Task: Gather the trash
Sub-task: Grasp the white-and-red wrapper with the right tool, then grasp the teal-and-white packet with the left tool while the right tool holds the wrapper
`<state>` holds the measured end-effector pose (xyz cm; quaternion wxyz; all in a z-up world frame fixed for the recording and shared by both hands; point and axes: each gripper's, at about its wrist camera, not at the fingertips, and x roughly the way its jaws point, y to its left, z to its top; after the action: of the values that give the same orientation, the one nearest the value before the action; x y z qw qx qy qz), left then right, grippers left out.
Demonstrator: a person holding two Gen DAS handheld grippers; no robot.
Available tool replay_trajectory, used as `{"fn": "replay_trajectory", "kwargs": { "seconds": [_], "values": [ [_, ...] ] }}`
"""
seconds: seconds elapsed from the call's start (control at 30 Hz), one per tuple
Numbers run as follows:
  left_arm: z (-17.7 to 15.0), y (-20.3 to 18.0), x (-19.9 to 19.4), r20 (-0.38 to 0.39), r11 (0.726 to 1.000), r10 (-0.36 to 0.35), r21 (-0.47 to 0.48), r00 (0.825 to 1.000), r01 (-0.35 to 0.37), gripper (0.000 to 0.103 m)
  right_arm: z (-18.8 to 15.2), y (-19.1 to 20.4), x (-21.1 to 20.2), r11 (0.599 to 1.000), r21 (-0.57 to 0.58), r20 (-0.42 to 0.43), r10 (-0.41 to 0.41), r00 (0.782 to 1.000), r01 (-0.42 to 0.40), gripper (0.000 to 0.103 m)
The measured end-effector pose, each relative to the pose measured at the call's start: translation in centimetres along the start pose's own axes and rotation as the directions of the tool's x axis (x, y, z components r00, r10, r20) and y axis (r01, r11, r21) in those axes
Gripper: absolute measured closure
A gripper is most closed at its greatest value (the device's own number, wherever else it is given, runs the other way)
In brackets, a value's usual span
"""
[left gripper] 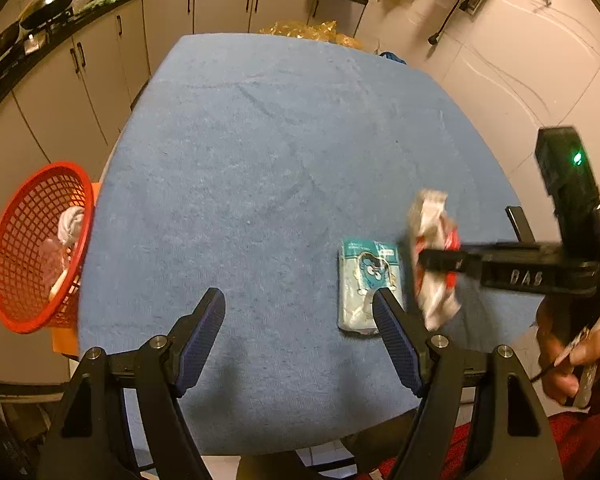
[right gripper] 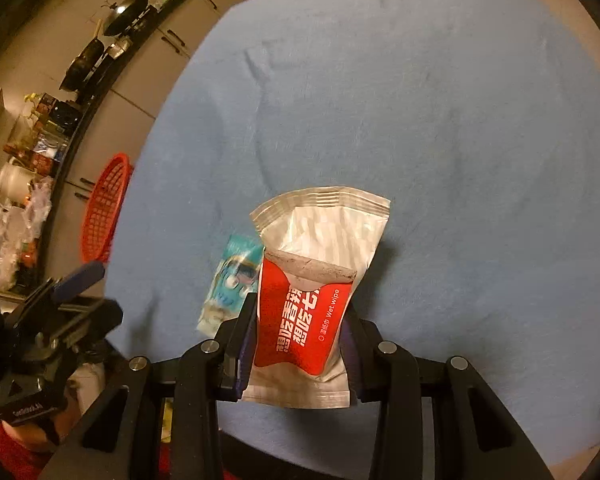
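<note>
Red-and-silver wet wipe packet, torn open

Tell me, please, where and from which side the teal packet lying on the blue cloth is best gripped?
The teal packet lies flat on the blue cloth, so come from above. Close the open left gripper jaws across its two long edges, probably near the middle, since that narrow span fits between them and the crinkled film should pinch up.

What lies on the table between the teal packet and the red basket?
Nothing: in the left wrist view only bare blue tablecloth stretches from the teal packet to the red basket.
</note>
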<state>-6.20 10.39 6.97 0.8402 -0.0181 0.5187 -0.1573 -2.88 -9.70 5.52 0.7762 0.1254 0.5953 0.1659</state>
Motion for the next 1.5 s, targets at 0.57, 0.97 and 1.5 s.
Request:
{"fn": "replay_trajectory", "kwargs": {
  "seconds": [0.57,0.97,1.5],
  "values": [
    [0.3,-7.0,8.4,-0.168,0.986,0.063,0.163,0.984,-0.035,0.024,-1.2,-3.8,-5.8,0.994,0.031,0.111,-0.106,0.988,0.103,0.062],
    [1.3,-6.2,8.6,-0.108,0.981,0.134,0.158,0.985,-0.116,0.064,-1.2,-3.6,-6.0,0.995,0.005,0.120,-0.099,0.988,0.099,0.062],
    [2.3,-2.2,0.8,0.122,0.982,0.174,0.058,0.977,-0.182,0.064,0.2,2.3,-3.9,0.985,-0.137,0.113,-0.086,0.990,0.102,0.062]
  ]
}}
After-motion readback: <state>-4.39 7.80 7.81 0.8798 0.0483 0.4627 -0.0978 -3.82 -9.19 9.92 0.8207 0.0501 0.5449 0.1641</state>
